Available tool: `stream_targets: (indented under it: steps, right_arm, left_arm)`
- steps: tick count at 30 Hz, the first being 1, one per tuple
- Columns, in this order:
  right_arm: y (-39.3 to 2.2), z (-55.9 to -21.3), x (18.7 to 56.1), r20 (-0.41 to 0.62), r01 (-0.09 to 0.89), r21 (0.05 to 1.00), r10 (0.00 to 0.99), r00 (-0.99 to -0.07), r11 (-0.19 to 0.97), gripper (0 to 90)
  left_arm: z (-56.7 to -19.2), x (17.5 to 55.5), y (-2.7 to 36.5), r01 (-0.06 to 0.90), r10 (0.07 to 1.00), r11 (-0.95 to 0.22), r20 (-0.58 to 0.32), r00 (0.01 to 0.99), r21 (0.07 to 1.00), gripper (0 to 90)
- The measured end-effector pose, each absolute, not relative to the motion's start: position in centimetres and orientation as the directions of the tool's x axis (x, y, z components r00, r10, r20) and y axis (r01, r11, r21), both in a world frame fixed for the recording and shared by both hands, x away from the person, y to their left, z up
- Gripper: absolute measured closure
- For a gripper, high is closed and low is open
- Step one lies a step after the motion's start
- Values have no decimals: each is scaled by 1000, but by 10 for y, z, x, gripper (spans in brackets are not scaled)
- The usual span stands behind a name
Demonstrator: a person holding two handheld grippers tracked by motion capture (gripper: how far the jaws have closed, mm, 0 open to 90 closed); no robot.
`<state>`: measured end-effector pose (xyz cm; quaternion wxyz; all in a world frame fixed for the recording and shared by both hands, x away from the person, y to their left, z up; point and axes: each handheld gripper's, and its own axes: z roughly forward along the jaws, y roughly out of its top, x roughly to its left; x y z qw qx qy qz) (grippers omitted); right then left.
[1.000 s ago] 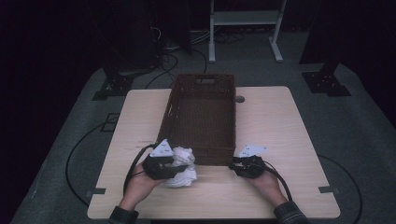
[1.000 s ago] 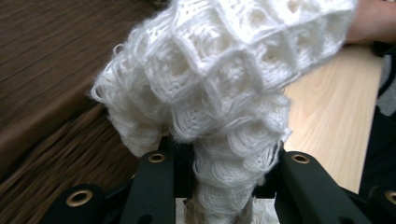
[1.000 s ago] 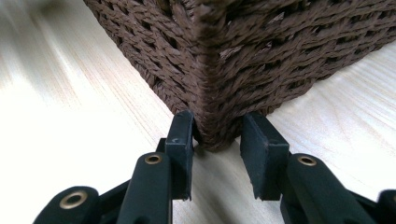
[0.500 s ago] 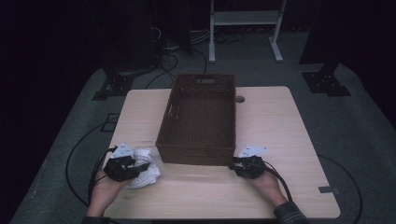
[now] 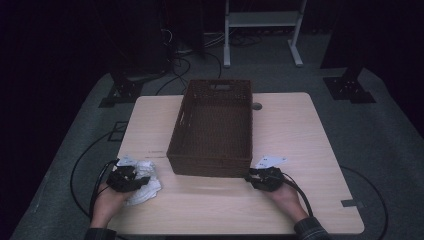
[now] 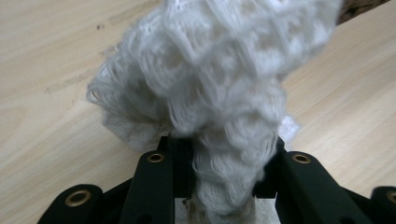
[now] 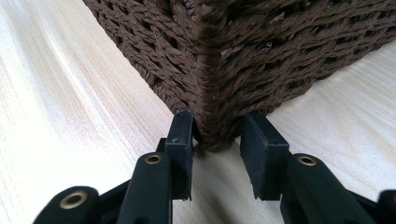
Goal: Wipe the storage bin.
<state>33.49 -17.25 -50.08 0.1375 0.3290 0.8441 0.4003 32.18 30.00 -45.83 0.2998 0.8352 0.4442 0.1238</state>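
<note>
left gripper view: left tongs (image 6: 219, 186) clamping white cloth (image 6: 210, 79)

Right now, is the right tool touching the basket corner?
Touching. In the right gripper view the right tool straddles the brown woven basket corner, both pads pressed against the weave.

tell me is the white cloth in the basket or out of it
Out. The white cloth lies crumpled on the table left of the basket, pinched by the left hand-held gripper.
</note>
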Motion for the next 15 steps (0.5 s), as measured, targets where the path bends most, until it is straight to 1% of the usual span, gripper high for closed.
stream_targets:
  steps: [5,8,12,14,15]
  right_arm:
    - [-172,-501,335,30,445,766,666,-746,464,644]
    - [-172,-501,335,32,447,765,667,-745,463,644]
    - [-172,-501,335,32,447,765,666,-745,463,645]
    - [-172,-501,335,33,447,765,666,-745,463,644]
    - [-172,-501,335,34,448,765,666,-745,462,644]
  left_arm:
    - [-467,327,298,679,819,-411,-82,569,608,651]
    - [-468,328,297,674,814,-426,-70,577,604,632]
    - [-467,326,298,668,820,-424,-54,570,611,538]
    - [-465,324,300,667,829,-411,-50,557,622,450]
    - [-465,324,300,667,829,-411,-50,557,622,430]
